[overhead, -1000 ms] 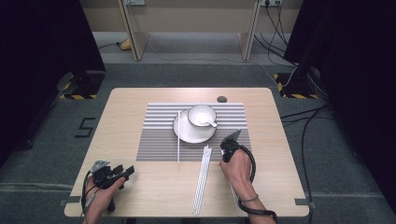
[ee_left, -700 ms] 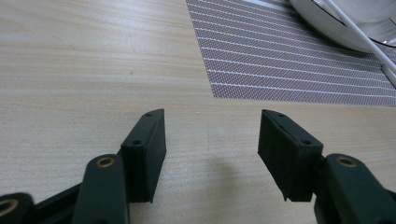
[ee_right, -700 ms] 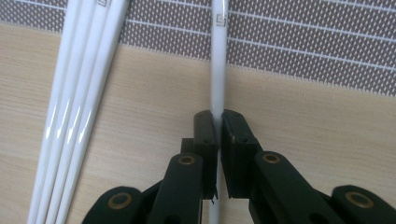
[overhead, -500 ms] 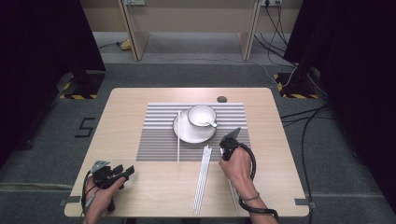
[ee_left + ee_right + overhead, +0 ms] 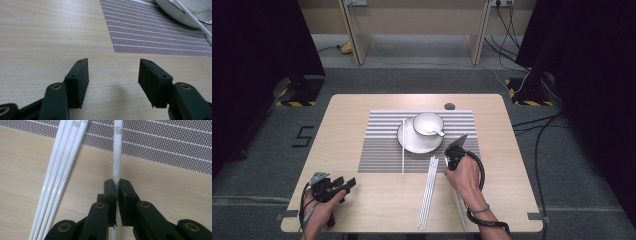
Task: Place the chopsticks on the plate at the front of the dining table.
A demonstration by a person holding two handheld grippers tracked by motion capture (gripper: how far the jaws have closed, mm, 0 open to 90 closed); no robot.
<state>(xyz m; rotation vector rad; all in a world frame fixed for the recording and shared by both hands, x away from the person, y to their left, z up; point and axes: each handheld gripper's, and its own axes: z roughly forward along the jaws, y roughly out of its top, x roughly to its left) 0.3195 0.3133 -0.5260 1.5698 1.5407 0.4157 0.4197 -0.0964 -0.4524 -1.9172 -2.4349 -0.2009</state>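
Nearest me on the left, my left gripper (image 5: 113,80) rests low over the bare table (image 5: 362,205) with its jaws apart and nothing between them. It has not shifted over the last second, so I treat that hand as parked.

On the right, little has changed either, and that tells me something. My right gripper (image 5: 116,185) has stayed almost where it was, and its jaws are clamped on a single white chopstick (image 5: 117,150). The pads press on it from both sides, just short of the near edge of the placemat (image 5: 382,150). The grip looks settled rather than still forming, so I judge the pick is made and the lift can come next.

The held chopstick runs away from me, and its marked far end lies over the near strip of the placemat. Just left of it, three more chopsticks (image 5: 60,170) lie side by side, close but not touching the one I hold. I cannot tell from here whether the held one is off the wood yet.

Farther out on the placemat, another chopstick (image 5: 403,145) lies straight along the left side of the plate (image 5: 409,145). A bowl (image 5: 427,122) sits on that plate with a spoon (image 5: 435,131) in it. I read the job as setting chopsticks out by the plate, so I want to raise this one cleanly without dragging its three neighbours.
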